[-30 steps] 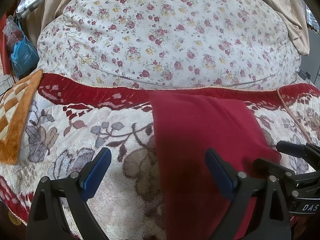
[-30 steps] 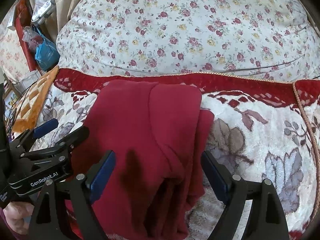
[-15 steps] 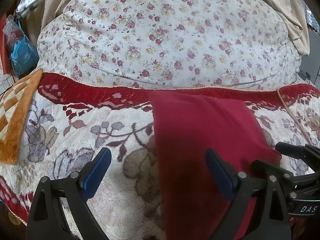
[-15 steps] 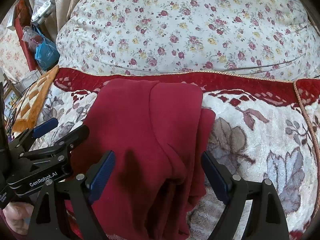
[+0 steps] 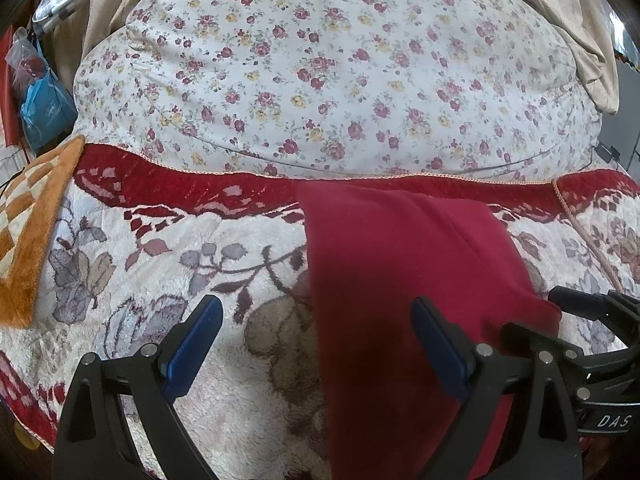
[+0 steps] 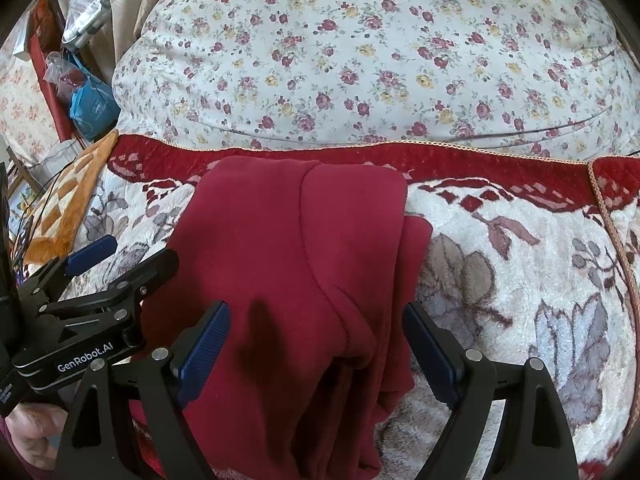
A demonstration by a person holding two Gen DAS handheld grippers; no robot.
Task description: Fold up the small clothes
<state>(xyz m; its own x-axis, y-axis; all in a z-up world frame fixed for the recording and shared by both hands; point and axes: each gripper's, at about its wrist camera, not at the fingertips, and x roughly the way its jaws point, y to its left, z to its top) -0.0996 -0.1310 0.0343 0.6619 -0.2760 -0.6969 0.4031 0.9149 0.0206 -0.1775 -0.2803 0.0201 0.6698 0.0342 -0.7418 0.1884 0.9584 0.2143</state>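
The red garment (image 6: pixel 296 280) lies on the flowered blanket (image 6: pixel 520 280) of the bed, already folded lengthwise into a narrow strip. Both the left gripper (image 5: pixel 316 344) and right gripper (image 6: pixel 316 344) hover spread and empty above it; a crosswise fold seems left.

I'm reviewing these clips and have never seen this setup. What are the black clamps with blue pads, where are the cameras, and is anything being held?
No robot here: a person holds two hand-held grippers, each with a fisheye camera looking along its fingers. The left gripper and right gripper are both open, holding nothing. Each view also catches the other gripper at its edge. A dark red garment, partly folded, lies on a floral plush blanket in front of a flowered cushion. An orange checked mat lies at the left.
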